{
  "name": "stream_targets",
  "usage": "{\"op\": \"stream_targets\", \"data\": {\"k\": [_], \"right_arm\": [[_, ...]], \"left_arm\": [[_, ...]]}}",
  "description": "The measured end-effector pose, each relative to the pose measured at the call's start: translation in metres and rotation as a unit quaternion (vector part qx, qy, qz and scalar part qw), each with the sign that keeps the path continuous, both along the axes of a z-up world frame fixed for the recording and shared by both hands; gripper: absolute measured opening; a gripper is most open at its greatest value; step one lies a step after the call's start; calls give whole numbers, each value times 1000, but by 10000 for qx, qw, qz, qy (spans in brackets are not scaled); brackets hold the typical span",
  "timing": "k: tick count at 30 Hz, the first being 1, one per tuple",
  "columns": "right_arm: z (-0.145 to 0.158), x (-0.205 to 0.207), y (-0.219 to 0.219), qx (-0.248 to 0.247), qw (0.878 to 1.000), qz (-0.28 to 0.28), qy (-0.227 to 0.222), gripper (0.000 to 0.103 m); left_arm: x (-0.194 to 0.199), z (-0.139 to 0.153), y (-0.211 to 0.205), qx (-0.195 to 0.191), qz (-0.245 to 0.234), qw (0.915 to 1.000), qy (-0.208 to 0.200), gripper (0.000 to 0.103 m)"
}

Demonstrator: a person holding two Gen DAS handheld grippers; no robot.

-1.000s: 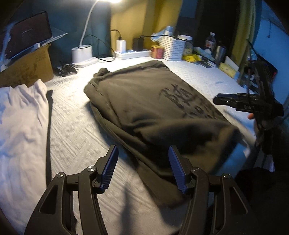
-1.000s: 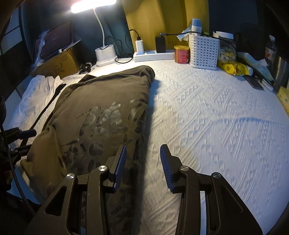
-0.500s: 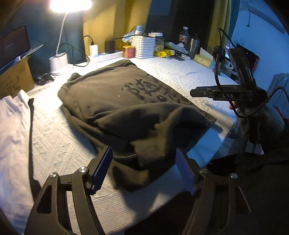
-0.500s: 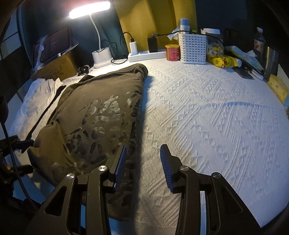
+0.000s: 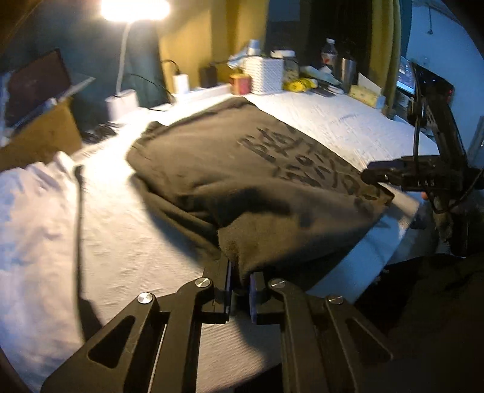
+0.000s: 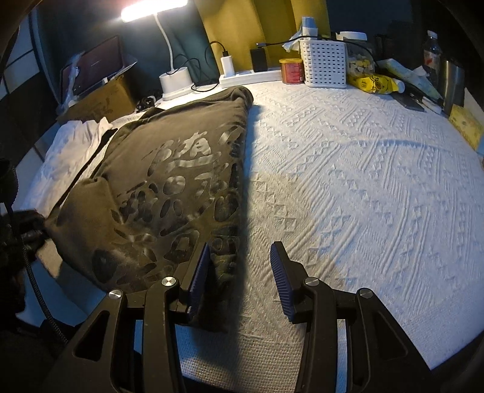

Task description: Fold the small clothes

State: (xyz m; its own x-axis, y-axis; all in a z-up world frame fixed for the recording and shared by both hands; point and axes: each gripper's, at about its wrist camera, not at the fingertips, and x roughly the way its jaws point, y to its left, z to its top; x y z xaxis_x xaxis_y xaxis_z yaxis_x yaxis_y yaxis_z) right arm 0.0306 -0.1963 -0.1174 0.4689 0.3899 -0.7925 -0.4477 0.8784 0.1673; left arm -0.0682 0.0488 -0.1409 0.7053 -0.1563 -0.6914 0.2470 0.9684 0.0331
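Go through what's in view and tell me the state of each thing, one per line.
Left gripper: shut on the dark shirt's near corner.
Right gripper: open, holding nothing.
Dark shirt: lying print-up on the table.
Desk lamp: on.
White garment: crumpled beside the shirt.

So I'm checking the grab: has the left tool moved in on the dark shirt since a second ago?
Yes. The left tool has moved from the shirt's side edge to its near corner by the bed's edge, and its jaws have just closed on the dark shirt.
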Motion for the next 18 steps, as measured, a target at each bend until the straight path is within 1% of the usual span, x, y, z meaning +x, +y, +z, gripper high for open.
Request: {"op": "stream_targets", "data": {"k": [2, 4, 8, 10, 13, 15, 16, 17, 18], "right_arm": [[-1, -1, 2, 4, 10000, 21, 8, 44], [-3, -3, 4, -19, 10000, 55, 17, 44], [-6, -6, 8, -111, 9999, 130, 7, 44], [-6, -9, 9, -158, 9997, 175, -15, 44], [-7, -10, 10, -196, 9996, 210, -30, 44], [-7, -9, 10, -202, 9996, 210, -24, 44], [-7, -9, 10, -207, 9996, 206, -28, 44], [-7, -9, 10, -209, 9996, 198, -38, 44], [-6, -8, 9, -211, 9996, 190, -48, 44]], "left_arm": [[-8, 6, 5, 112, 67, 9999, -24, 7], [-11, 5, 7, 150, 99, 9998, 42, 7], [-20, -6, 11, -6, 101, 9992, 395, 7], [-21, -19, 11, -30, 102, 9977, 675, 8], [-20, -25, 14, -236, 153, 9955, 907, 11], [-20, -24, 15, -223, 136, 9947, 990, 21], [-20, -22, 16, -215, 143, 9947, 990, 41], [-21, -20, 17, -260, 135, 9949, 970, 64], [-23, -15, 20, -383, 109, 9952, 897, 71]]}}
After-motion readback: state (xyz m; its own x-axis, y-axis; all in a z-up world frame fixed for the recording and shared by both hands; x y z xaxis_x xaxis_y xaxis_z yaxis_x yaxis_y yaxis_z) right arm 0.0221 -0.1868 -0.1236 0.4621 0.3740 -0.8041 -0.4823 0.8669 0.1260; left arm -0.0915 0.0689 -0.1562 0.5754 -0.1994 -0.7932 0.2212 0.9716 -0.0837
